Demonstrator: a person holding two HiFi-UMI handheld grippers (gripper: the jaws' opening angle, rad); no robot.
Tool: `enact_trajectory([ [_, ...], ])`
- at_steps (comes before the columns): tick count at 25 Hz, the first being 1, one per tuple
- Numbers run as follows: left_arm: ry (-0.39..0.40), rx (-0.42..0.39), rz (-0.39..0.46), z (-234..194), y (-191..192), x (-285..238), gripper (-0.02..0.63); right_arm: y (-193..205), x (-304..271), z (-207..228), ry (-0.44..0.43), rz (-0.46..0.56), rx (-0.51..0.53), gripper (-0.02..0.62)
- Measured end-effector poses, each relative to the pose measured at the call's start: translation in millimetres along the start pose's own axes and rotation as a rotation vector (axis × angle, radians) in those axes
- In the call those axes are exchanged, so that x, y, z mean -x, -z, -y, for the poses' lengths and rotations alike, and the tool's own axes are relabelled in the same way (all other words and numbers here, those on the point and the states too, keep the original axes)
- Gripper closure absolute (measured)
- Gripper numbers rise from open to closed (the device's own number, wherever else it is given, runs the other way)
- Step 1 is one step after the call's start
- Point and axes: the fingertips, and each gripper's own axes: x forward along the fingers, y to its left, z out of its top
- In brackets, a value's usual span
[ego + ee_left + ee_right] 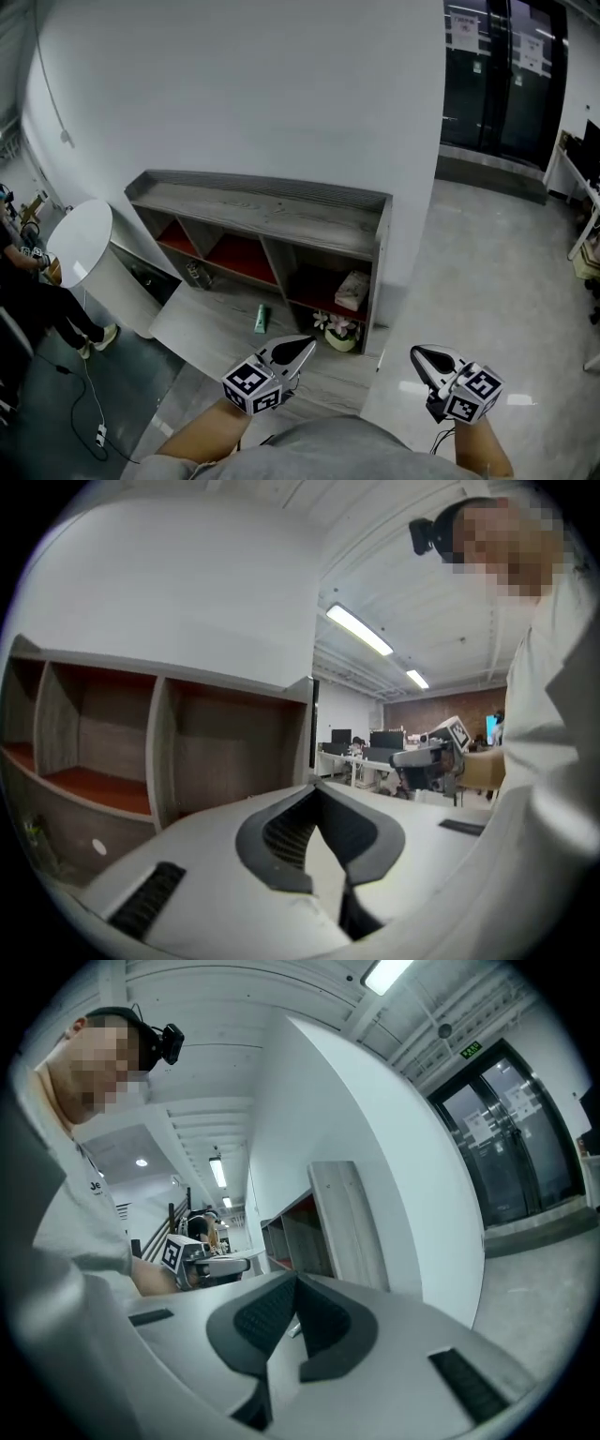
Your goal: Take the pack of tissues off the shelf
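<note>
Left gripper and right gripper sit low in the head view, both with fingers clenched together on nothing, well apart from the wooden shelf against the white wall. Pack of tissues lies in the shelf's right-end compartment near its right edge, about 12 o'clock of the left gripper, with a flower pot just in front at its 6 o'clock and a green bottle at its 8 o'clock. Bare floor is open from 12 to 3 o'clock of the right gripper; a round white table crowds the shelf's left end.
</note>
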Motion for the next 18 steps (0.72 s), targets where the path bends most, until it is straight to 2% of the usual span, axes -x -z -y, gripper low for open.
enact_trajectory([
  [4,-0.019,-0.157,-0.089,-21.6,9.1,-52.1,0.583,3.3,-4.7,22.1,0.003,-0.001,-0.016,0.577],
  [5,-0.016,-0.21,-0.119,-26.7,14.0,-63.8,0.566,4.7,-5.3,24.6,0.006,-0.004,-0.02,0.577],
  [6,-0.004,-0.272,-0.154,-30.3,19.8,-74.6,0.515,6.3,-5.4,26.0,0.009,-0.007,-0.023,0.577],
  [10,0.104,-0.519,-0.299,-38.6,44.5,-113.2,0.443,11.6,-2.9,33.1,0.049,-0.027,-0.023,0.577],
  [13,0.189,-0.69,-0.381,-46.5,62.3,-138.4,0.423,16.4,-3.4,37.8,0.1,-0.031,-0.031,0.577],
  [15,0.248,-0.777,-0.423,-50.4,74.4,-151.8,0.414,19.1,-6.8,36.8,0.129,-0.033,-0.042,0.577],
  [18,0.33,-0.859,-0.474,-52.9,90.3,-167.0,0.407,19.7,-14.2,32.2,0.163,-0.042,-0.052,0.577],
])
